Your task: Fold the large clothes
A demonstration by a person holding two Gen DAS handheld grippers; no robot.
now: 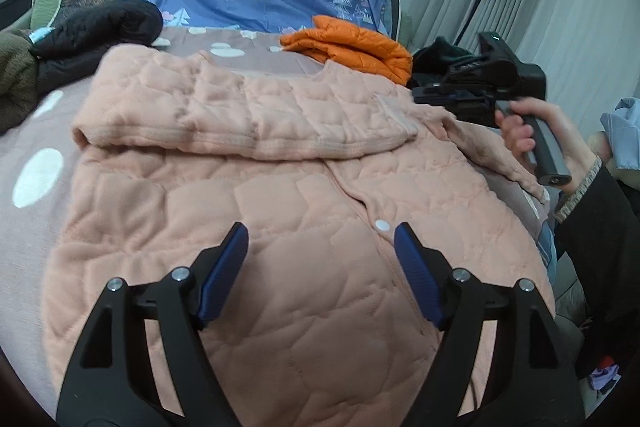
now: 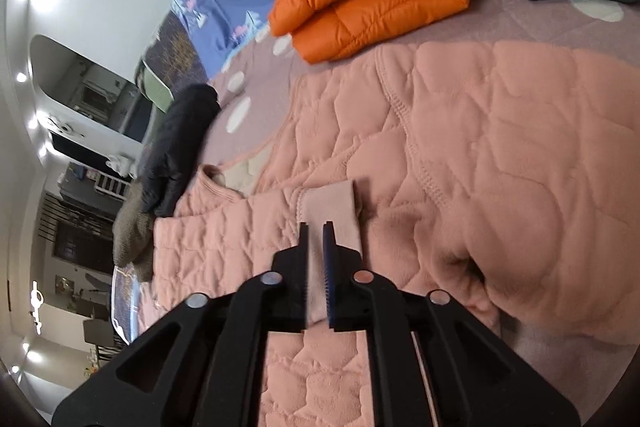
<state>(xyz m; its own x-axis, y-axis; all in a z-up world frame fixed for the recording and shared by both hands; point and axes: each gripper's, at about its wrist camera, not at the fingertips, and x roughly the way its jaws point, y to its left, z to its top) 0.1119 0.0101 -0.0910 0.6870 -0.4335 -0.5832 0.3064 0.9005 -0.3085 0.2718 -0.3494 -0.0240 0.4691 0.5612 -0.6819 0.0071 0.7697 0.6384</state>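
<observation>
Hovering over the jacket (image 1: 304, 227) spread on the bed (image 1: 36, 131), the left claw (image 1: 321, 259) stands spread and empty, likely ready for the hem. One sleeve (image 1: 240, 115) lies folded crosswise over the chest, cuff to the right. The right claw (image 2: 317, 247) pinches that cuff (image 2: 332, 203), seemingly laying it flat. Jacket's long axis runs away from the left camera, collar far.

Left claw (image 1: 320, 241) gapes above the pink quilted jacket (image 1: 304, 267)
</observation>
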